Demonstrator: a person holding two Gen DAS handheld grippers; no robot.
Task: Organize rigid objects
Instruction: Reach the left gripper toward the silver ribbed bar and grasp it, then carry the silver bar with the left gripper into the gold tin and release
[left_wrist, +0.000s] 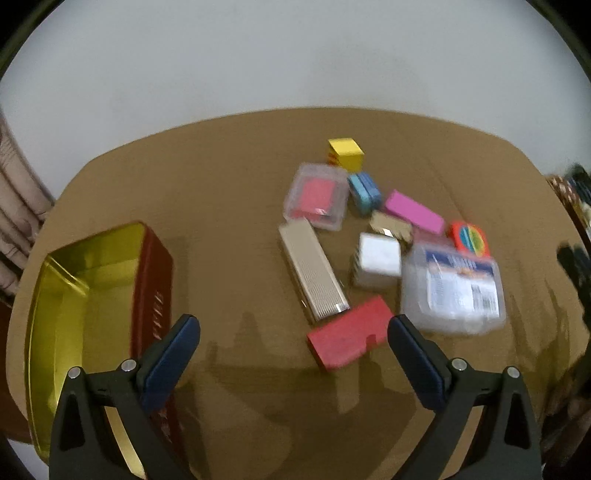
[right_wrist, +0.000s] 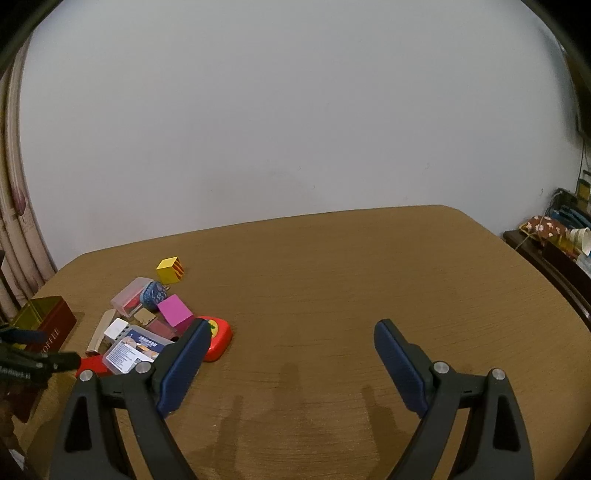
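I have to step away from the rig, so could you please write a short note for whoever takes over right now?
Left gripper: open, holding nothing, above the table between the tin and the pile.
Right gripper: open, holding nothing, over bare table to the right of the pile.
Red tin: open, nothing visible inside.
Done: nothing sorted yet.
Left: the whole pile, including red box, silver case and yellow cube.

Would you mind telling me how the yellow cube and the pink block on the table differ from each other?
The yellow cube is about equal on all sides, while the pink block is long and flat. The yellow cube has red stripes on one side; the pink block looks plain on the faces that show. The yellow cube stands at the far edge of the pile, while the pink block lies within it. Both are solid-coloured boxes resting on the brown table.
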